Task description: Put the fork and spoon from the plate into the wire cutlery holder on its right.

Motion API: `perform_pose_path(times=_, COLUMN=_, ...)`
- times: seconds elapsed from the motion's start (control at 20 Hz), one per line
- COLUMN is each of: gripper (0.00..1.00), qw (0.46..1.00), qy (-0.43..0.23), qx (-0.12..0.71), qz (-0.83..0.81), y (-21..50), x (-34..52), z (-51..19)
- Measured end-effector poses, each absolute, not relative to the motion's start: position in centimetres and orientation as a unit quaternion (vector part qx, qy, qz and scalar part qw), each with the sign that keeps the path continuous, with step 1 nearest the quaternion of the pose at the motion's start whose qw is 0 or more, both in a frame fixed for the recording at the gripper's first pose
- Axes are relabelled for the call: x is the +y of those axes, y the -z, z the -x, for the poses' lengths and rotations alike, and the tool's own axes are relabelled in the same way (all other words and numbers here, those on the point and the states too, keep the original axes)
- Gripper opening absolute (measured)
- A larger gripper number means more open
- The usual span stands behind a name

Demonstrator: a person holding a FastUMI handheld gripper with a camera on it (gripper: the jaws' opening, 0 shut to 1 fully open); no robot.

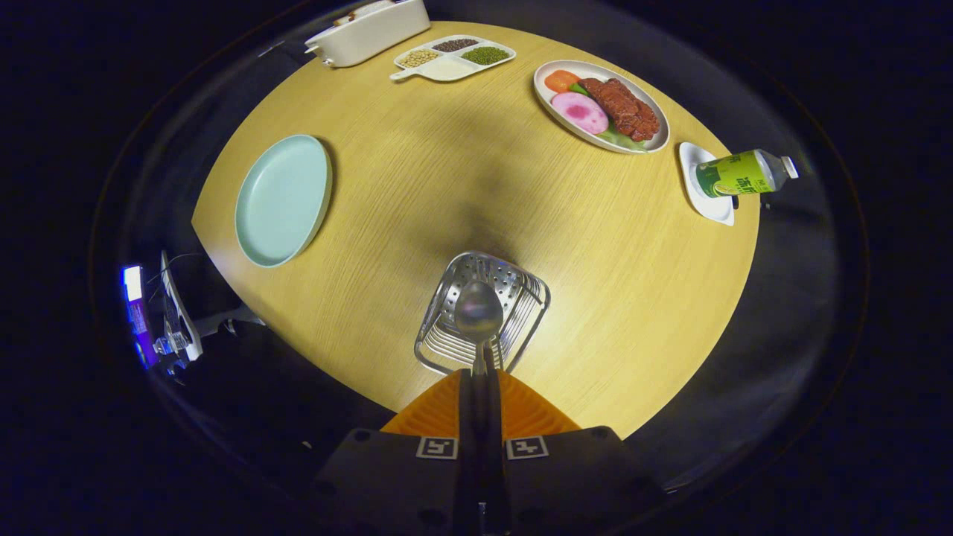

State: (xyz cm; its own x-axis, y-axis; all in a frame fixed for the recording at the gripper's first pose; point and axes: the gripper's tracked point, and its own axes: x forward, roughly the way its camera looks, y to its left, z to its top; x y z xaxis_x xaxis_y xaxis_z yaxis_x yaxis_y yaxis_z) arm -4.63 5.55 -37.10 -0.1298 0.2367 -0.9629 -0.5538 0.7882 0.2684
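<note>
Gripper [480, 372] fingers are pressed close together on the handle of the spoon [479, 311], whose bowl stands out just ahead of the tips, above the open top of the wire cutlery holder [447, 344]. Most of the spoon's handle is hidden between the fingers, so only a short neck and the bowl can be seen. Whether the bowl hangs above the holder or already dips into it is hard to judge from this steep angle, and the holder's near rim is partly covered by the fingertips.

Largest of all is the round wooden table [417, 193], its near edge cut off behind the gripper body. A dark shadow lies across the tabletop just beyond the holder. Well to the left of the holder sits the pale green plate [283, 199], its surface bare. Far beyond, to the right, an oval dish of food [600, 106] rests near the table's edge, and beside it a green bottle [741, 173] lies on a small white saucer [706, 201]. At the far side are a divided tray of grains [451, 58] and a white rectangular dish [368, 31], its contents too cut off to tell.
</note>
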Motion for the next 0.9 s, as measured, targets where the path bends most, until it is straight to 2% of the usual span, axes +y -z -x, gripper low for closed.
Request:
perform_pose_path(times=0.35, gripper=0.09, qw=0.626, qy=-0.303, qx=0.702, qz=0.152, y=38.8, x=6.5, z=3.4)
perform_pose_path(times=0.6, gripper=0.17, qw=0.637, qy=-0.290, qx=0.700, qz=0.144, y=39.1, x=6.4, z=2.8)
perform_pose_path(times=0.65, gripper=0.22, qw=0.641, qy=-0.287, qx=0.698, qz=0.140, y=38.9, x=6.1, z=2.7)
perform_pose_path(times=0.7, gripper=0.39, qw=0.644, qy=-0.285, qx=0.697, qz=0.136, y=38.8, x=6.0, z=2.6)
perform_pose_path(times=0.85, gripper=0.77, qw=0.655, qy=-0.278, qx=0.692, qz=0.120, y=38.5, x=5.8, z=2.5)
perform_pose_path(times=0.9, gripper=1.00, qw=0.659, qy=-0.272, qx=0.692, qz=0.115, y=38.3, x=5.7, z=2.4)
